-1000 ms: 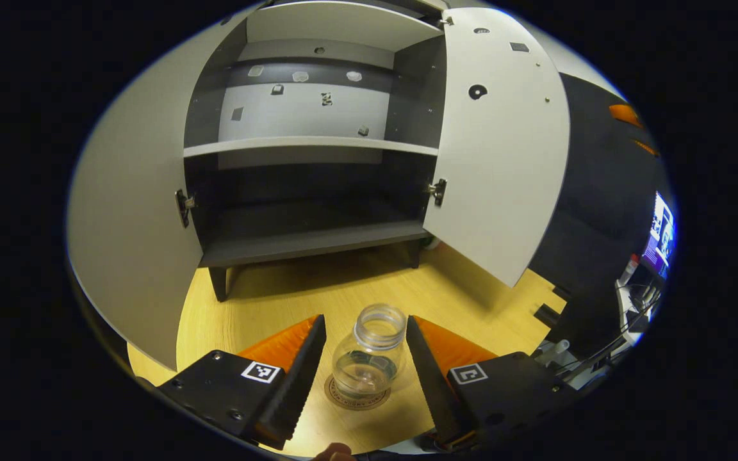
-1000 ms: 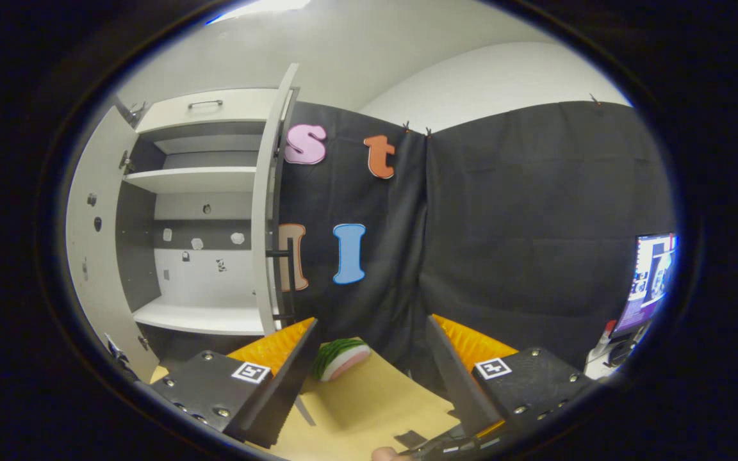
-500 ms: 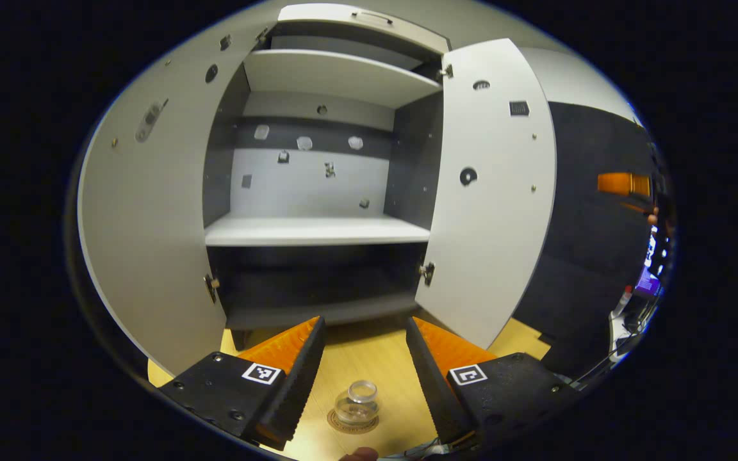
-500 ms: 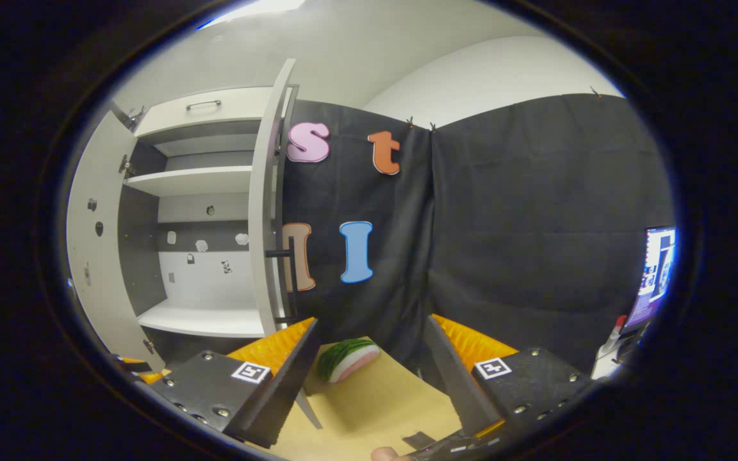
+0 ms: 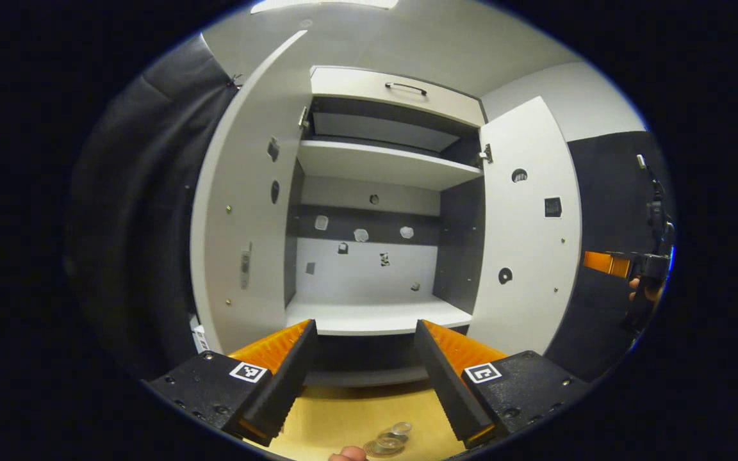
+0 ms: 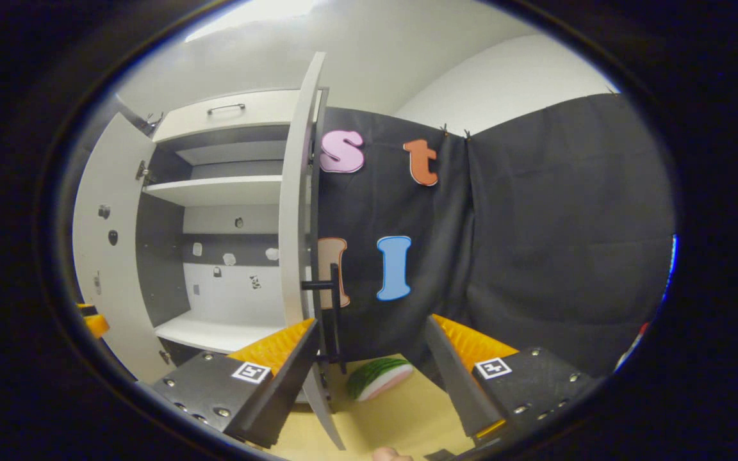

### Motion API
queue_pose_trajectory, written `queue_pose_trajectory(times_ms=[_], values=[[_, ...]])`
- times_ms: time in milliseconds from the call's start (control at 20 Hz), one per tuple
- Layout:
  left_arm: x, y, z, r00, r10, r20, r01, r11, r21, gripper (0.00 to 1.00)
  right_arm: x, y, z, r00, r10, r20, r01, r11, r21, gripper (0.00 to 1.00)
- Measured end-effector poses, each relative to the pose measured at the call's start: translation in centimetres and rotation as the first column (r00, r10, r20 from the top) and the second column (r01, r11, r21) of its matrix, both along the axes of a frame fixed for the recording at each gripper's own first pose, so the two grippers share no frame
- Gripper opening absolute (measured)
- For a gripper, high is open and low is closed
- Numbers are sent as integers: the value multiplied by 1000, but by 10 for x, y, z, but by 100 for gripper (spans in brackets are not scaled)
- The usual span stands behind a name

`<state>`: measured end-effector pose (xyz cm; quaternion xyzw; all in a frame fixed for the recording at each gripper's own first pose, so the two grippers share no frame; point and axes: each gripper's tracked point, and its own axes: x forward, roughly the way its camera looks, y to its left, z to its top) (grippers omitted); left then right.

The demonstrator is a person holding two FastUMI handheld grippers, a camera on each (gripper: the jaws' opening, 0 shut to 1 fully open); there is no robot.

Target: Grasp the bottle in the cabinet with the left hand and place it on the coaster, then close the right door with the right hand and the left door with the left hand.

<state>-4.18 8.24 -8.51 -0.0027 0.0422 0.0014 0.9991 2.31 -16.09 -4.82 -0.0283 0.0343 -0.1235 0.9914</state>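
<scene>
The clear glass bottle (image 5: 393,438) stands on the round coaster (image 5: 375,450) on the wooden table, far below my left gripper (image 5: 364,325), which is open and holds nothing. The white cabinet (image 5: 375,256) faces that gripper with its left door (image 5: 247,224) and right door (image 5: 529,243) swung wide. In the right gripper view the right door (image 6: 295,224) stands edge-on, its black bar handle (image 6: 334,307) just above my open right gripper (image 6: 371,322). The right gripper (image 5: 625,266) and a hand also show at the far right of the left gripper view.
A toy watermelon slice (image 6: 378,378) lies on the table behind the right door. Black cloth wall (image 6: 535,243) hangs to the right of the cabinet. The cabinet's white shelf (image 5: 375,315) is bare. The left gripper (image 6: 90,320) peeks in at the left edge.
My left gripper has risen and drawn back from the bottle, which stays on the coaster. My right gripper has shifted closer to the right door's edge and handle.
</scene>
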Motion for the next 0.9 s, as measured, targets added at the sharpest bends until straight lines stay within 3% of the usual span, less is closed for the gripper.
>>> queue_pose_trajectory(times_ms=[150,300,350,400,650,900], values=[[-6,16,2,998,58,5,-58,998,17,96,12,4,0,1000,21,-5,-21,999,33,100],[-9,19,-8,997,81,-5,-81,996,-20,96,17,11,0,998,65,-4,-65,997,39,98],[-9,17,-14,997,78,-22,-79,996,-41,99,17,14,-1,997,79,-11,-78,996,41,98],[-7,14,-17,997,71,-33,-73,996,-59,96,17,15,-1,996,88,-14,-87,996,35,98],[9,-1,-8,1000,27,-8,-28,994,-106,96,19,27,3,993,114,-21,-113,994,10,98],[8,-2,0,999,31,8,-30,997,-72,96,31,68,9,971,239,-13,-239,971,23,98]])
